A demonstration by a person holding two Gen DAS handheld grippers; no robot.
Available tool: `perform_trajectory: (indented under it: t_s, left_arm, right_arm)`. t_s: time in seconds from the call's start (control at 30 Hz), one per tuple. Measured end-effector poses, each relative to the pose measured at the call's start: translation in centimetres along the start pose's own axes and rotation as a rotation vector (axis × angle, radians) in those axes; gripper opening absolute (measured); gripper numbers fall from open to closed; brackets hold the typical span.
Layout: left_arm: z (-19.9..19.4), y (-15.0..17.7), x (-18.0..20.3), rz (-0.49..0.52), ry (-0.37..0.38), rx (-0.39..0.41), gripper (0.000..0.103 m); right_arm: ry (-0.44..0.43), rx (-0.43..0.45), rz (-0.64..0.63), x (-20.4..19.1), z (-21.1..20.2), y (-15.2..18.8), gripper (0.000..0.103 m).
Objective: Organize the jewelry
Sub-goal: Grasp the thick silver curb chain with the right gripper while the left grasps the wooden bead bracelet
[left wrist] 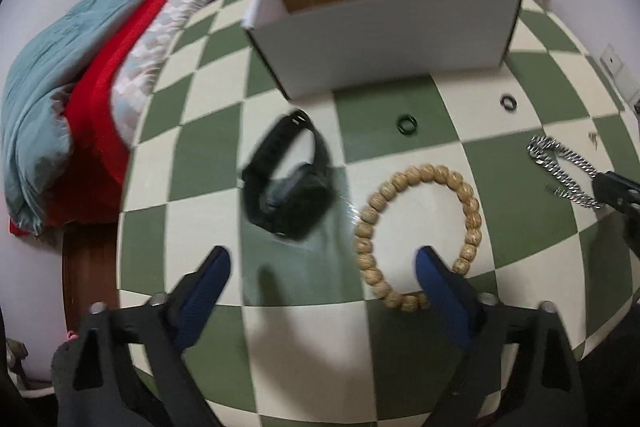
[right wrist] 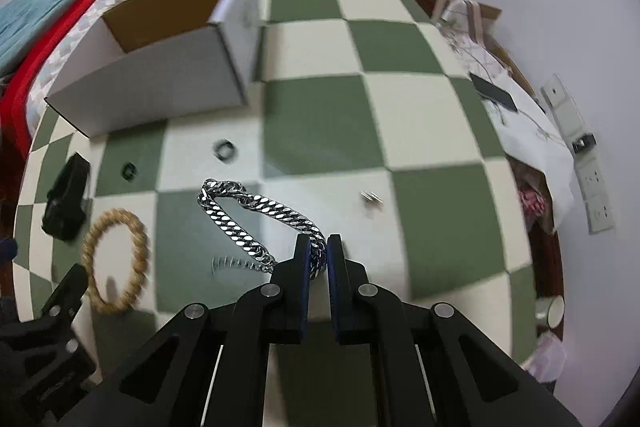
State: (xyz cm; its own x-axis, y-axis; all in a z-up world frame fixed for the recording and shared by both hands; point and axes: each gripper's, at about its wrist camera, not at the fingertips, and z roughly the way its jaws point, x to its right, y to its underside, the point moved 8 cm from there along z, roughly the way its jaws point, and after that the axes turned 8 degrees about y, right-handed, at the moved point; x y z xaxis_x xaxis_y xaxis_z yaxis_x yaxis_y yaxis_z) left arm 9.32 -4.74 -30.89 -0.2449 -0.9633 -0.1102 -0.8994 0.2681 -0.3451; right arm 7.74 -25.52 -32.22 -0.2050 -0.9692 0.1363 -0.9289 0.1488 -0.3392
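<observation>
Beside chain — studs, right-view only

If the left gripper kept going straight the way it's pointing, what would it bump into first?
Probably the checkered tabletop. The left gripper points steeply down with its jaws open over bare cloth, the black watch just ahead and the bead bracelet by its right finger. Depth is hard to judge here.

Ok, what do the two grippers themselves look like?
Both are alike: the left gripper and right gripper have matte black angular link arms joined by round silver pins, ending in two flat fingers faced with textured blue pads. No cables or sleeves show.
</observation>
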Motion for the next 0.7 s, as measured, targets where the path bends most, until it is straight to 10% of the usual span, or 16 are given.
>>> perform_trajectory:
  t_s: [0.17,0.4,0.7]
  left_arm:
    - [-0.5,-0.2,0.8,0.029,0.003,0.031,0.082]
    - [-0.9,0.1,3.5,0.048,0.139,0.038,0.008]
    - [-1.4,0.2,3.2,0.031,0.158,0.045,0.006]
  right_arm:
    - [0.016,-0.012,-0.009,1.2,-0.3,1.0,0.009]
    - [0.048,0.002,0.007,1.1,-0.4,1.2,0.010]
    - [0.044,0.010,0.006,1.0,-0.5,1.2,0.009]
